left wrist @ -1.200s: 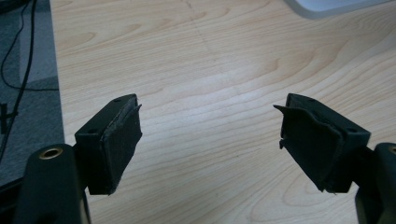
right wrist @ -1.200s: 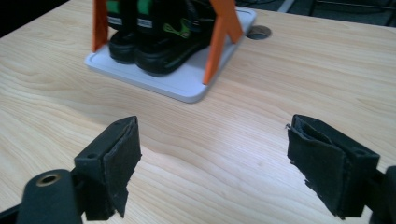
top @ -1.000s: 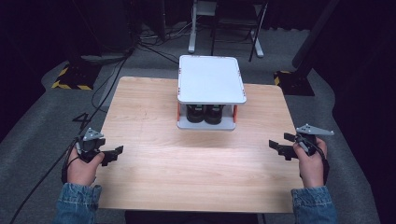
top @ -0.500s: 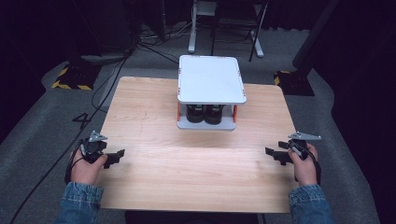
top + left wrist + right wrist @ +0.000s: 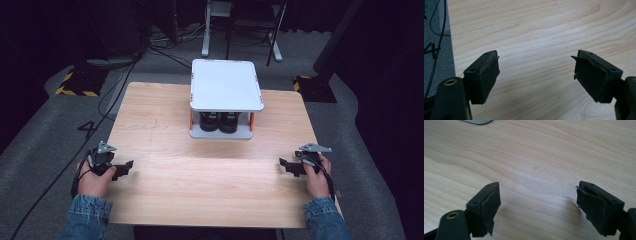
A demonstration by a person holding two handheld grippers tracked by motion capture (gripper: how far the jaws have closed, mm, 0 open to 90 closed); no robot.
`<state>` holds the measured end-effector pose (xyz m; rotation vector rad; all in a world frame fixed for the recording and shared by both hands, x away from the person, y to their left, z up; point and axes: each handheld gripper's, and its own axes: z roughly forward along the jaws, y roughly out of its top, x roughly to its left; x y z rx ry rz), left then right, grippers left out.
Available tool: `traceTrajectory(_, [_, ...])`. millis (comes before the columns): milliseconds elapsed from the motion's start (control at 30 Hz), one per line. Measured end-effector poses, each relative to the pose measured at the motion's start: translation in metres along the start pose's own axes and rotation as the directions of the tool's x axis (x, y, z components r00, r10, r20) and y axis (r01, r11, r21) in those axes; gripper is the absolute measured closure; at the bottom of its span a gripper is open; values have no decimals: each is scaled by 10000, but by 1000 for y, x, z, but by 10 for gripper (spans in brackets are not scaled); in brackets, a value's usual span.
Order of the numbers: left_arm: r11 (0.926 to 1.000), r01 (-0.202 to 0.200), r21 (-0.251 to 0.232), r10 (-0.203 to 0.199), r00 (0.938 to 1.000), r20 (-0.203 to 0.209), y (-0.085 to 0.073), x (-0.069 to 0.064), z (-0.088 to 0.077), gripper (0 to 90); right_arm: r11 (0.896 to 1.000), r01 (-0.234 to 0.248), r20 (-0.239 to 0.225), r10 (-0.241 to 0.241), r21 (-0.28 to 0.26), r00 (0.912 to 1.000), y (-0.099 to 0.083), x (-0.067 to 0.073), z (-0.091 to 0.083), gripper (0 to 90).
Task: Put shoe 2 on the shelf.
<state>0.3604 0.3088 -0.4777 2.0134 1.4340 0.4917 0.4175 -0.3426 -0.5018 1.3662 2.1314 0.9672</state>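
Two dark items (image 5: pixel 219 121) sit on the lower shelf of a small white rack (image 5: pixel 226 85), far from both empty grippers.

Tucked side by side under the rack's top plate, between its orange posts, they stand at the far middle of the wooden table (image 5: pixel 210 185); only their dark fronts show, so what they are and how they are shaped is hard to make out. The rack lies ahead and inward of both hands, about midway between them, so neither is clearly nearer. The left gripper (image 5: pixel 126 167) rests by the near left edge, jaws spread wide over bare wood with nothing between them. The right gripper (image 5: pixel 285 165) sits near the right edge, jaws likewise apart and empty; a grey corner, probably the rack's base (image 5: pixel 475 121), is cut off at the top of its view.
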Motion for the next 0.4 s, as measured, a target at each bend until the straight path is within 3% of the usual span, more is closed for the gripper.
traceTrajectory(67, [10000, 11, -62, -12, 10000, -50, 0, 0, -1, 206, 10000, 12, 198, -13, 75, 9998, 0, 1, 3, 167])
traceTrajectory(400, [9999, 78, 84, -78, 10000, 22, 0, -1, 3, 203, 9999, 66, 296, -71, 155, 9995, 0, 2, 4, 136])
